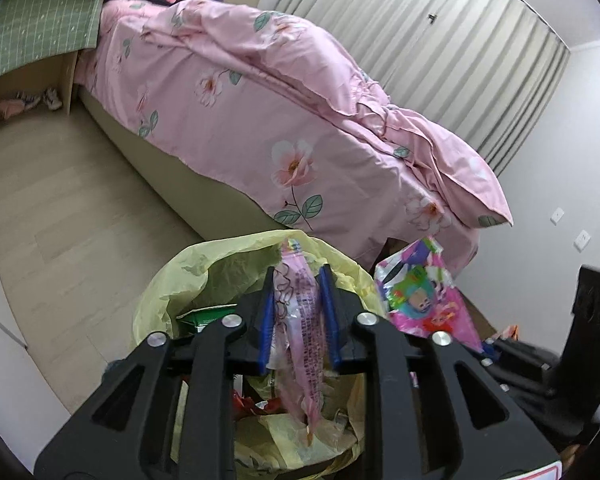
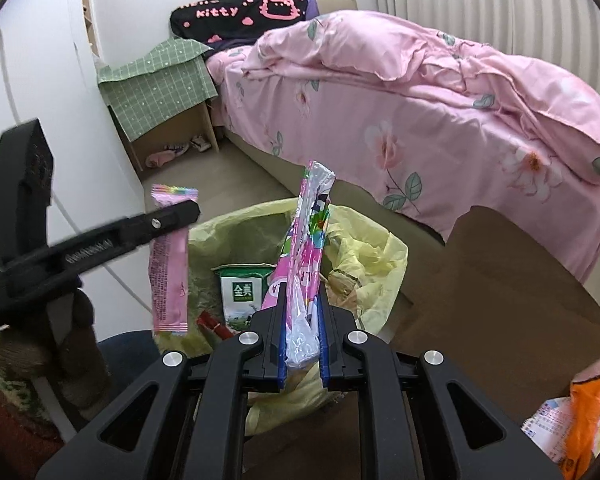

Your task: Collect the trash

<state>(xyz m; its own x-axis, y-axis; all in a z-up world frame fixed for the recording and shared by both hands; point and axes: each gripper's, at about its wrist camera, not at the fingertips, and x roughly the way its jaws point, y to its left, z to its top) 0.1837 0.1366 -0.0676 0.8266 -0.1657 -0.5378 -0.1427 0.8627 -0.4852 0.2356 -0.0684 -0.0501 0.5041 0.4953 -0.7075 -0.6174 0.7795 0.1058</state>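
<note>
A bin lined with a yellow bag [image 1: 220, 264] [image 2: 372, 252] stands on the floor by the bed, with a green carton [image 2: 242, 284] and other rubbish inside. My left gripper [image 1: 298, 276] [image 2: 188, 208] hovers over its mouth. A long pink wrapper [image 1: 300, 340] [image 2: 168, 276] hangs loose between its blue pads, which stand a little apart from it. My right gripper [image 2: 302, 292] is just right of it, also above the bin, shut on a colourful cartoon packet [image 2: 310, 224] [image 1: 420, 292] that sticks up from its pads.
A bed with a pink floral duvet [image 1: 260, 120] [image 2: 420, 100] runs behind the bin. A nightstand under a green cloth [image 2: 160, 88] stands at its head. An orange packet [image 2: 588, 412] lies at the lower right. A gloved hand [image 2: 72, 320] holds the left gripper.
</note>
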